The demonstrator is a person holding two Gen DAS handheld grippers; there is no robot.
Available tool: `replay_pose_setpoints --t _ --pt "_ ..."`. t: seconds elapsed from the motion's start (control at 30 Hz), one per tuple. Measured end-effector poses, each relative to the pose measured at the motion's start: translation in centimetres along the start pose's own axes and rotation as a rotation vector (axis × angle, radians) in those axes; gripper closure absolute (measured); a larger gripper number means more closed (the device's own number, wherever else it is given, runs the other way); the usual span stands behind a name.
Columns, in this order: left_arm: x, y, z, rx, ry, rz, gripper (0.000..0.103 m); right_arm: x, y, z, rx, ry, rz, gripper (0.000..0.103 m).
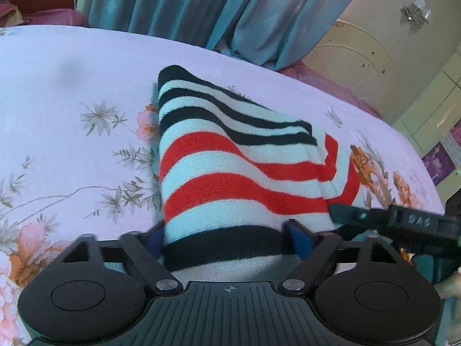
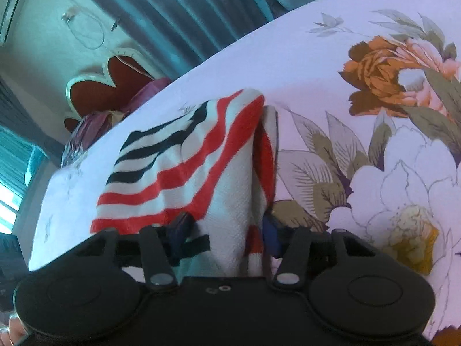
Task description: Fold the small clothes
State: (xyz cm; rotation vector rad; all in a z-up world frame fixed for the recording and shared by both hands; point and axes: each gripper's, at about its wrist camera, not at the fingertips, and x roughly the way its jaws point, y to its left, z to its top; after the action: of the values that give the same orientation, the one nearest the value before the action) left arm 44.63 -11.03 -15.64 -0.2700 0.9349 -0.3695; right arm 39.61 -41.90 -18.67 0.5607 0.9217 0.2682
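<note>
Left hand-held gripper point(image 1: 226, 236) tilts downward toward the bed point(image 1: 72, 80), with its blue pads point(image 1: 299, 239) set against the two sides of a thick fold of the striped garment point(image 1: 230, 155); it looks clamped on that fold. The garment, knitted in white, red and dark stripes, lies on the flowered sheet and rises up into the jaws at its near end. Right of the garment in this view, one dark finger of the right hand-held gripper point(image 1: 340, 212) reaches in at the garment's red-striped corner, so the two tools sit close together on the same near edge.

Right hand-held gripper point(image 2: 226, 236) also points downward at the bed point(image 2: 331, 66), its jaws narrower, closed on a bunched ridge of the garment point(image 2: 187, 161) that stands up between its blue pads point(image 2: 270, 236).

The left wrist view alone shows the garment's far dark-striped end lying flat, with a blue curtain point(image 1: 187, 3) beyond the bed behind it. The right wrist view alone shows a second layer of the garment hanging on the right of the ridge, a large orange flower point(image 2: 380, 77) printed on the sheet to the right of the garment, and fingertips point(image 2: 11, 331) of the person at the lower left corner.
</note>
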Motion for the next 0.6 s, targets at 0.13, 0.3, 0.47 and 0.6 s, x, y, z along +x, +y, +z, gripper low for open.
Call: replay_pose_setpoints --t 0.13,0.3,0.47,0.6 --pt "0.1 -0.6 0.1 0.042 -0.012 0.017 0.033 -0.2 0.0 -0.2 -0.004 -0.005 0.011 0.056" --pt "-0.3 -1.2 0.2 0.067 -0.028 0.034 0.041 0.1 1.4 -0.5 -0.042 -0.016 -0.026 0.064" --pt "-2.3 -1.6 0.4 0.092 -0.053 0.024 0.044 -1.4 2.4 -0.3 -0.039 -0.051 -0.006 0.072" --pt "-4.2 -1.2 0.9 0.095 -0.067 0.011 0.045 -2.3 3.9 -0.3 -0.025 -0.071 0.028 0.073"
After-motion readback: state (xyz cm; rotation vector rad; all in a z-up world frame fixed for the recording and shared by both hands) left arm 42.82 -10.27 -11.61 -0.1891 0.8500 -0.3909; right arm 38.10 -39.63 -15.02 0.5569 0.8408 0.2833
